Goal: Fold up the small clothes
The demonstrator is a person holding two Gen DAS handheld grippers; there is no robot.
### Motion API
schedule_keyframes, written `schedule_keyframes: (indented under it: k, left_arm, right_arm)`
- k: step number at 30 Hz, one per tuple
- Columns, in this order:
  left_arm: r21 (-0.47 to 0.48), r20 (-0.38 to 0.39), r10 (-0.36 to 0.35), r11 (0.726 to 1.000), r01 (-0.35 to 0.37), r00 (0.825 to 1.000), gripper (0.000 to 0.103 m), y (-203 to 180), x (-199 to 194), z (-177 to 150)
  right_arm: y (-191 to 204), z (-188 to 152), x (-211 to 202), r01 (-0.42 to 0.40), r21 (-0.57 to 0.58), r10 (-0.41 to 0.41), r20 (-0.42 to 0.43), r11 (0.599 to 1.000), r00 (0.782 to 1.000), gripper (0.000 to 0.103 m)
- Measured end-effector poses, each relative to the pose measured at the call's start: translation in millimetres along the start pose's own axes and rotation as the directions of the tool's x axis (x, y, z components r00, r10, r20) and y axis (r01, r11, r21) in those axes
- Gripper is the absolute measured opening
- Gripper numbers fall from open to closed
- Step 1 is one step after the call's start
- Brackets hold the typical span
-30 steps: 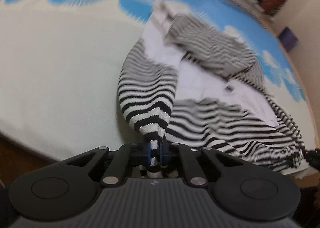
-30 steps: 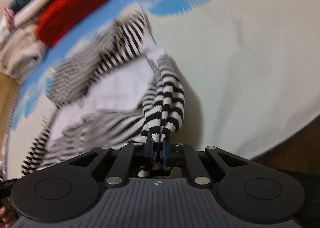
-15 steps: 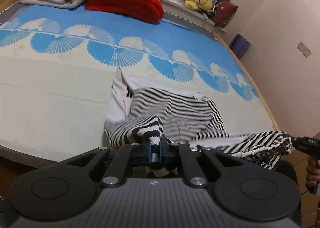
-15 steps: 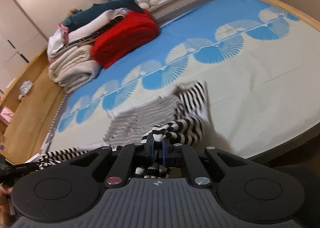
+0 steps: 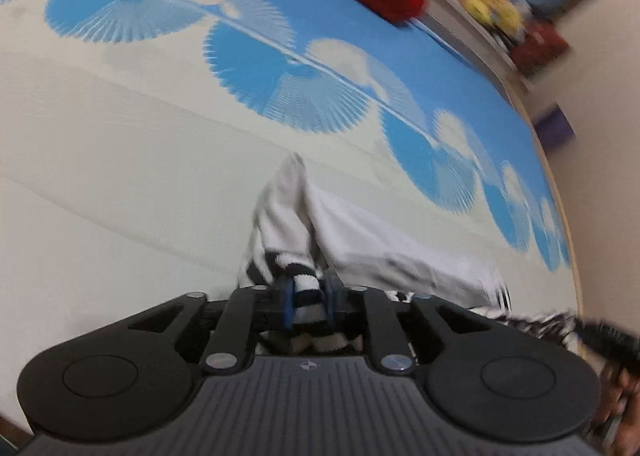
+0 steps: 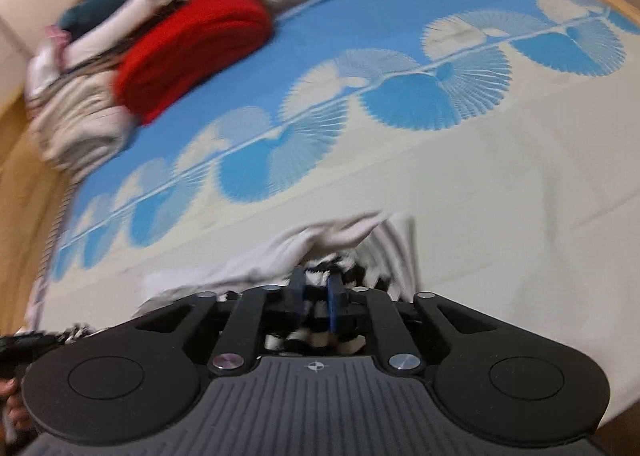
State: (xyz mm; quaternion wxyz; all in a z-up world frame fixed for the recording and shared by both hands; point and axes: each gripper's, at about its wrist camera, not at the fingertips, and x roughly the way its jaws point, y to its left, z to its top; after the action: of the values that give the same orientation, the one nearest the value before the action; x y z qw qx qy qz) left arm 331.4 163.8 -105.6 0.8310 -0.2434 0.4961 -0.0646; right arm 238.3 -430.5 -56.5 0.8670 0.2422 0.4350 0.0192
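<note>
The striped garment [image 5: 304,288], a small black-and-white knit with a pale inner side showing, looked light, soft and limp: it sagged and bunched wherever nothing held it, so it would drape rather than keep a shape, and the loose knit seemed likely to stretch if tugged. Its ribbed striped edges looked the sensible places to take hold, at two corners of one edge, since a pinch in the middle of the cloth would only gather it. It lay on the bed [image 5: 120,184] directly ahead of both claws, with a bunch of striped cloth between the jaws of each. The left claw [image 5: 307,298] had its jaws opening, a roll of stripes sitting between the blue pads; the right claw [image 6: 316,298] was opening likewise, with striped cloth between its pads, though blur made it hard to say how firmly either pad pressed. From the left claw the cloth ran away to its right toward the other claw, seen dark and blurred at the frame's edge, so the long axis seemed to lie across, from one claw to the other, near the bed's front edge; a pale fold [image 5: 292,192] stood up just beyond the left claw, pointing away from it. Further beyond, well apart, lay the blue fan-patterned band of the cover [image 6: 400,104], and past that the red folded blanket [image 6: 192,48] beside a stack of pale bedding [image 6: 76,120].
</note>
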Motion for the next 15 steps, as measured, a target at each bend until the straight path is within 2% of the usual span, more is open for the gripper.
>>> schedule_keyframes:
  k: [2,3,5,7,9,12,14,15]
  left_arm:
    - [-0.095,0.015,-0.004,0.995,0.006,1.0,0.027,15,4,7]
    - [-0.132,0.044,-0.022,0.991,0.028,0.999,0.027,20,-1,11]
    - [-0.142,0.123,-0.071,0.986,0.089,0.99,0.034,25,-18,11]
    - [-0.077,0.125,-0.08,0.993,0.09,0.989,0.036,21,-25,9]
    - [0.04,0.075,-0.052,0.998,0.049,0.996,0.04,11,-22,3]
    - [0.213,0.02,0.013,0.977,-0.017,1.0,0.047,-6,-13,-14]
    - [0.28,0.022,0.045,0.959,-0.05,0.999,0.061,-13,-8,-28]
    - [0.3,0.035,0.058,0.952,-0.066,0.998,0.064,-16,-7,-33]
  right_arm:
    - [-12,2,9,0.05,0.039,-0.052,0.055,0.998,0.997,0.04]
    - [-19,-2,9,0.054,0.057,-0.059,0.089,0.997,0.994,0.042]
    - [-28,-6,11,0.077,0.092,-0.083,0.059,0.993,0.995,0.042]
    - [-27,-7,4,0.027,0.061,-0.033,0.095,0.998,0.995,0.042]
    - [-16,-12,1,0.04,-0.051,-0.035,0.096,0.998,0.995,0.042]
    - [0,-27,11,0.046,-0.21,-0.04,0.033,0.977,0.999,0.043]
    - [9,-36,14,0.054,-0.286,-0.052,0.012,0.957,0.999,0.045]
    - [13,-39,15,0.059,-0.32,-0.057,0.014,0.946,0.998,0.047]
